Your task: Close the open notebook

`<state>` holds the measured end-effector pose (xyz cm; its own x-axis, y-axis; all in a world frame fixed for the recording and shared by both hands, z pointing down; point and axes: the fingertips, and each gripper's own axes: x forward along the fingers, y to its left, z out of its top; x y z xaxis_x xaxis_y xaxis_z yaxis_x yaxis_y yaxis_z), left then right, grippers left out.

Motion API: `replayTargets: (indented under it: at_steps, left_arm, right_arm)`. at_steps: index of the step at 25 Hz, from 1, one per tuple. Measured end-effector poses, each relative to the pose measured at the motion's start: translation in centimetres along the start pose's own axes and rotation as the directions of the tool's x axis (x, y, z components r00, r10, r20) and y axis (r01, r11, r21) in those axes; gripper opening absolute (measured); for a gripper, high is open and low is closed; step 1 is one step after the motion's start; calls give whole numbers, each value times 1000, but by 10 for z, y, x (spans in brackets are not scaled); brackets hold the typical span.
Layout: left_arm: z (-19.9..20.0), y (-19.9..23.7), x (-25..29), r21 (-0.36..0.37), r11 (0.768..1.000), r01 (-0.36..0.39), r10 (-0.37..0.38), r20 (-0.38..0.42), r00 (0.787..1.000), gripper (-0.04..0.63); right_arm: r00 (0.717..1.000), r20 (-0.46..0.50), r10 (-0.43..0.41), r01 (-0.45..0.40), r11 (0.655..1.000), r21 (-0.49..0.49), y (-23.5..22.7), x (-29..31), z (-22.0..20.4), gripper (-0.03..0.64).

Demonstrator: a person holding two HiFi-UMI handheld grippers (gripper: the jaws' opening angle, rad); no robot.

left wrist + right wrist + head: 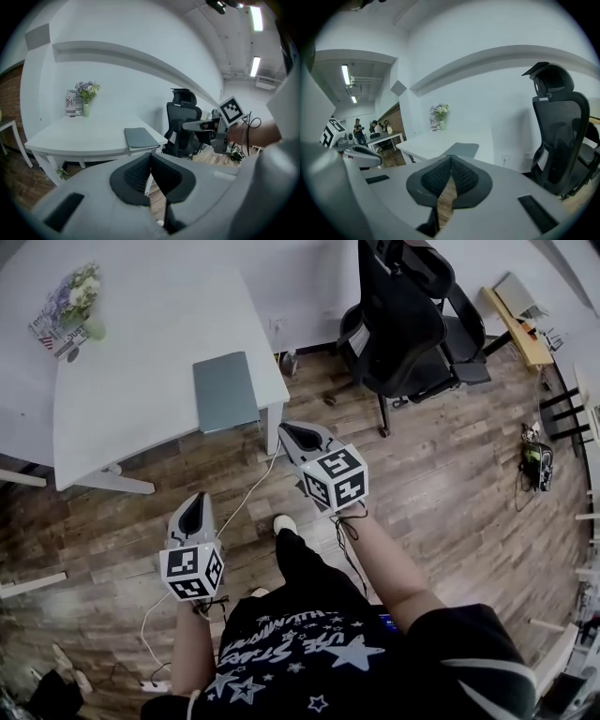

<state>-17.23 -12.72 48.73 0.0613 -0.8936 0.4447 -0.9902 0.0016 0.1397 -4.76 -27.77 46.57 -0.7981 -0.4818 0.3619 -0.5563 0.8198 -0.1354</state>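
Observation:
The grey notebook lies flat with its cover down at the near right corner of the white table; it also shows in the left gripper view as the notebook and in the right gripper view as the notebook. Both grippers hang over the wooden floor, short of the table and apart from the notebook. My left gripper has its pads together with nothing between them. Nearer the table corner, my right gripper is shut and empty too.
A black office chair stands to the right of the table. A vase of flowers and a printed card sit at the table's far left. A white cable runs across the floor. People sit at a distant table.

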Motion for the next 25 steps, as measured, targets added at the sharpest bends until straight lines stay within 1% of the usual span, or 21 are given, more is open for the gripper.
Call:
replayTargets:
  at_steps: [4,9,12,18,25]
  left_arm:
    - [-19,1,-44,14,999,29,-29,11,1000,20]
    - [-38,5,-97,18,999,34,-34,33,999,19]
    - [-47,3,-123,23,999,43,-44,48,998,20]
    - [-66,-4,-170,26,998,62,-64,67,996,19]
    - [-97,-10,-213,16,997,82,-83,56,995,20]
  right_arm:
    - [999,13,-34,34,999,-18,43,-28,-6,2]
    - [999,20,-37,38,997,-64,95,-60,-11,2]
    - [998,29,-51,53,995,-81,115,-82,-13,2]
    - [997,45,-69,72,994,-80,155,-118,-21,2]
    - [997,36,-74,77,995,-68,200,-148,-45,2]
